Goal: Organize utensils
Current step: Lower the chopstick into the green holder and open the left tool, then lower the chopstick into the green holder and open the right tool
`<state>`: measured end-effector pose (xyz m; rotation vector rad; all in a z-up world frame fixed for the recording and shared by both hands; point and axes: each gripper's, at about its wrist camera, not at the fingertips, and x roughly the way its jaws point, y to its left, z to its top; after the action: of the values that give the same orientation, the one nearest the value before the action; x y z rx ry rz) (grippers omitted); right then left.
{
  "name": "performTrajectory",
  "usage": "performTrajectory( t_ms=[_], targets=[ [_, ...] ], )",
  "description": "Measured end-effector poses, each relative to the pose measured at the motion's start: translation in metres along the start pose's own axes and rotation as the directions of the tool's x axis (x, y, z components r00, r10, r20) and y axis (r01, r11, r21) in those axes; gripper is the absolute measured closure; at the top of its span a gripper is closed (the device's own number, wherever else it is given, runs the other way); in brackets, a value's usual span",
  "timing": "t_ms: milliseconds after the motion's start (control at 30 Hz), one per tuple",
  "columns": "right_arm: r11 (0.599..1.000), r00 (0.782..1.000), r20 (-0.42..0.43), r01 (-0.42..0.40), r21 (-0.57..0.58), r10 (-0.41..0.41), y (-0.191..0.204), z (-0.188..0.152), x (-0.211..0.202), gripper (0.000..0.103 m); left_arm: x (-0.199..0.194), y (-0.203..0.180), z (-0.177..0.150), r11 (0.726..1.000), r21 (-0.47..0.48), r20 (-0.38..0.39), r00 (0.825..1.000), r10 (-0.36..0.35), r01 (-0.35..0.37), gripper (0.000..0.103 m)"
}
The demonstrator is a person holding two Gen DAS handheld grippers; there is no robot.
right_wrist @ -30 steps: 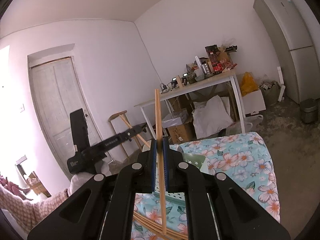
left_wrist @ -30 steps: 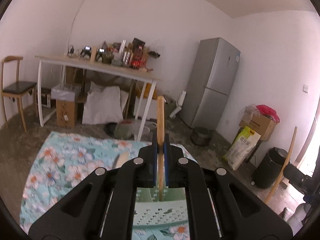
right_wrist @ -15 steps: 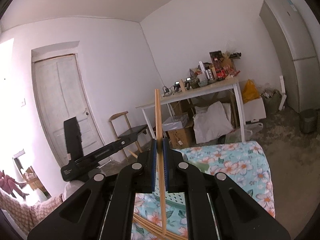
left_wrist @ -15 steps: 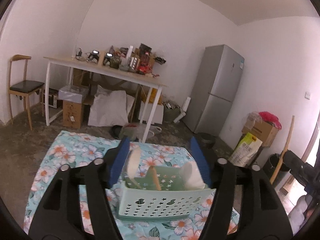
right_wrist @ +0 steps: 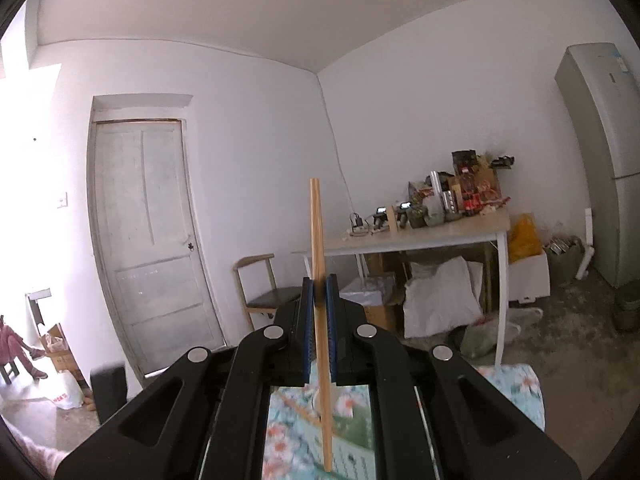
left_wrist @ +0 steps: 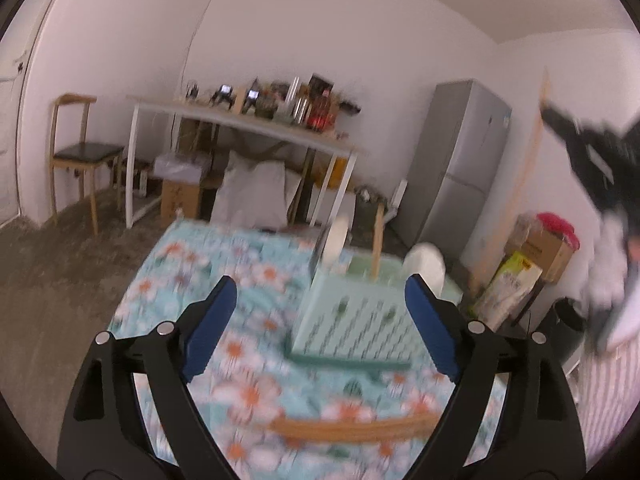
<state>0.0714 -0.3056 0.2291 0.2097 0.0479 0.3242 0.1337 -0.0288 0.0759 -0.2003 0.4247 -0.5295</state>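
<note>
In the left wrist view my left gripper (left_wrist: 320, 284) stands wide, its jaws still opening, and no pad presses on anything. Just beyond it a pale green perforated basket (left_wrist: 352, 320) sits on the floral cloth (left_wrist: 180, 276). In the basket stand a white spoon (left_wrist: 335, 240), a wooden stick (left_wrist: 376, 248) and another white utensil (left_wrist: 425, 268). More wooden utensils (left_wrist: 352, 428) lie on the cloth, blurred. My right gripper (right_wrist: 319, 292) is shut on an upright wooden chopstick (right_wrist: 316, 220), high above the cloth (right_wrist: 516, 384).
A white table (left_wrist: 248, 124) loaded with bottles and clutter stands at the back wall, with boxes and a white sack under it. A wooden chair (left_wrist: 80, 152) is to its left, a grey fridge (left_wrist: 456, 164) to its right. A door (right_wrist: 148, 240) shows at the left.
My left gripper let go of the wooden stick, which now stands in the basket, then opened wide and drew back to the left. My right gripper rose with the chopstick.
</note>
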Motion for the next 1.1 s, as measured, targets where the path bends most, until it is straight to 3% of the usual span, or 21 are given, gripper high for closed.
performTrajectory(
  t_ms=[267, 633, 800, 867, 900, 1100],
  targets=[
    [0.999, 0.999, -0.043, 0.019, -0.025, -0.021, -0.006, -0.002, 0.058, 0.096, -0.008, 0.011, -0.051, 0.999, 0.042, -0.103, 0.994, 0.033, -0.029, 0.017],
    [0.992, 0.967, -0.231, 0.089, -0.089, -0.108, -0.026, -0.060, 0.116, 0.096, -0.006, 0.016, -0.073, 0.997, 0.053, -0.115, 0.991, 0.062, -0.056, 0.017],
    [0.988, 0.952, -0.273, 0.111, -0.106, -0.136, -0.027, -0.067, 0.116, 0.093, -0.003, 0.016, -0.076, 0.997, 0.038, -0.128, 0.990, 0.067, -0.062, 0.017],
    [0.989, 0.956, -0.260, 0.116, -0.093, -0.137, -0.028, -0.065, 0.111, 0.076, -0.003, 0.017, -0.078, 0.997, 0.031, -0.130, 0.989, 0.068, -0.065, 0.017],
    [0.989, 0.958, -0.251, 0.118, -0.086, -0.136, -0.028, -0.063, 0.107, 0.073, -0.004, 0.017, -0.078, 0.997, 0.031, -0.131, 0.989, 0.070, -0.067, 0.017],
    [0.990, 0.971, -0.192, 0.138, -0.039, -0.143, -0.029, -0.046, 0.076, 0.072, -0.007, 0.017, -0.081, 0.997, 0.025, -0.136, 0.988, 0.077, -0.074, 0.017]
  ],
)
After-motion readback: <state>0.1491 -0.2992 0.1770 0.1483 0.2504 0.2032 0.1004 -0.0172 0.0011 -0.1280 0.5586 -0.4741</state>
